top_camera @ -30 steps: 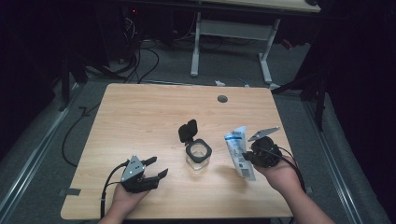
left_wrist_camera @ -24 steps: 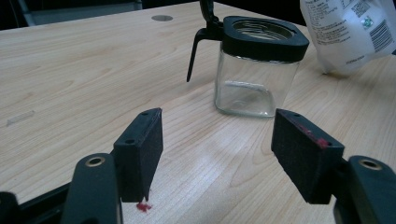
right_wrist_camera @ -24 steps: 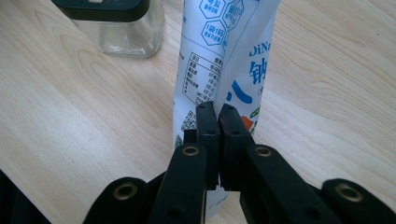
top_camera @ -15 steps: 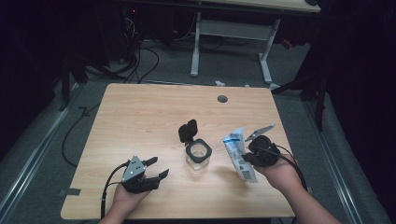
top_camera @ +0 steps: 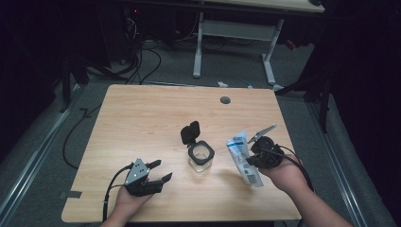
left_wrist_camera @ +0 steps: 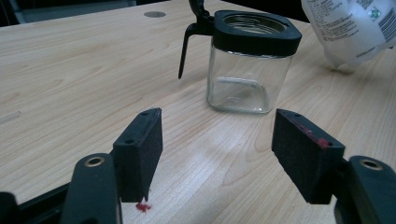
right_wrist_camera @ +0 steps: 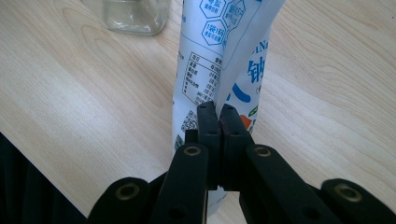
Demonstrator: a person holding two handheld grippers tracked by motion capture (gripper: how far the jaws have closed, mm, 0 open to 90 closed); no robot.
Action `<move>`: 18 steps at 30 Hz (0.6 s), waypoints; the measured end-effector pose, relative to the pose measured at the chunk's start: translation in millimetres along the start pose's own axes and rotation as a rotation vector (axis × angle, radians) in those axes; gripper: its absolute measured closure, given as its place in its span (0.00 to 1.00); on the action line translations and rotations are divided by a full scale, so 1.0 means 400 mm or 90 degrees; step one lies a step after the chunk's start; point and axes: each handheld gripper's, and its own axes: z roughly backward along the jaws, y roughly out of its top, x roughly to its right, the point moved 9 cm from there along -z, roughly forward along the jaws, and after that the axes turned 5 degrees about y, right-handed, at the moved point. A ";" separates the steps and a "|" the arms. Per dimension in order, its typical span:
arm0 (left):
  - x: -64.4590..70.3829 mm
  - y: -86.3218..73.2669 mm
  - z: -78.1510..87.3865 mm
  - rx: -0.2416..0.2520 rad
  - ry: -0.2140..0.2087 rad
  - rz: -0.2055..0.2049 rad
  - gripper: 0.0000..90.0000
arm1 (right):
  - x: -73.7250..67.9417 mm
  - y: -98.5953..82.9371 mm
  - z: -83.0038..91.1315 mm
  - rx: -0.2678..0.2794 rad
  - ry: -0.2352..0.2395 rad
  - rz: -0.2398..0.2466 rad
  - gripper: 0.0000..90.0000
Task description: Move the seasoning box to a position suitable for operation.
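With the right gripper (top_camera: 259, 152) pinching the white pouch (top_camera: 243, 157) just right of the open glass jar (top_camera: 201, 156), a clean pour probably needs its mouth above the jar while the left gripper (top_camera: 158, 176), fingers spread and empty, steadies the jar.

Plenty of bare wooden table (top_camera: 142, 118) across the far half and whole left side, nothing in the way except a small round cable hole (top_camera: 225, 100) near the far edge. Middle is the crowded bit: glass jar (top_camera: 201, 156) with its black flip lid (top_camera: 190, 132) standing open (sticks up behind the rim). Clear lane between the left gripper (top_camera: 158, 171), jaws spread wide, and the jar. On the other side, white pouch (top_camera: 243, 157) pinched in the right gripper (top_camera: 255, 152), just beside the jar, narrow gap only.
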 end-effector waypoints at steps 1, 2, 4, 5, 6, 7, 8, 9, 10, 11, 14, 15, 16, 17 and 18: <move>0.001 -0.001 -0.001 -0.001 0.000 -0.002 0.38 | 0.001 0.000 0.003 -0.004 -0.002 0.002 1.00; 0.002 -0.001 -0.001 -0.002 -0.001 -0.003 0.38 | 0.001 0.001 0.005 -0.006 -0.003 0.002 1.00; 0.003 -0.001 -0.001 -0.002 -0.002 -0.003 0.38 | 0.002 0.000 0.009 -0.014 -0.006 0.003 1.00; 0.003 -0.001 -0.001 -0.002 -0.003 -0.003 0.38 | 0.001 0.000 0.010 -0.014 -0.004 0.001 1.00; 0.003 -0.001 -0.001 -0.002 -0.003 -0.003 0.38 | 0.002 0.000 0.010 -0.016 -0.004 0.002 1.00; 0.003 -0.001 -0.001 -0.002 -0.003 -0.003 0.38 | 0.001 -0.001 0.011 -0.019 -0.004 0.002 1.00; 0.003 -0.001 -0.001 -0.002 -0.004 -0.002 0.38 | 0.001 -0.002 0.012 -0.024 -0.005 0.003 1.00; 0.003 -0.002 -0.001 -0.002 -0.004 -0.002 0.38 | 0.001 -0.003 0.012 -0.026 -0.005 0.002 1.00; 0.004 -0.002 -0.001 -0.002 -0.004 -0.002 0.38 | 0.001 -0.004 0.011 -0.030 -0.004 0.002 1.00; 0.004 -0.002 -0.002 -0.002 -0.004 -0.002 0.38 | 0.000 -0.006 0.010 -0.034 -0.002 0.002 1.00; 0.005 -0.001 -0.001 -0.001 -0.006 -0.002 0.38 | -0.003 -0.008 0.008 -0.045 -0.002 0.009 1.00; 0.004 -0.001 -0.001 -0.001 -0.005 -0.002 0.38 | -0.003 -0.008 0.008 -0.046 -0.001 0.010 1.00; 0.004 -0.001 -0.001 -0.001 -0.006 -0.002 0.37 | -0.003 -0.008 0.007 -0.047 -0.001 0.009 1.00; 0.004 -0.001 -0.001 -0.001 -0.006 -0.002 0.37 | -0.004 -0.007 0.007 -0.046 0.003 0.006 1.00; 0.004 -0.001 -0.001 -0.001 -0.007 -0.002 0.37 | -0.006 -0.007 0.007 -0.047 0.004 0.004 1.00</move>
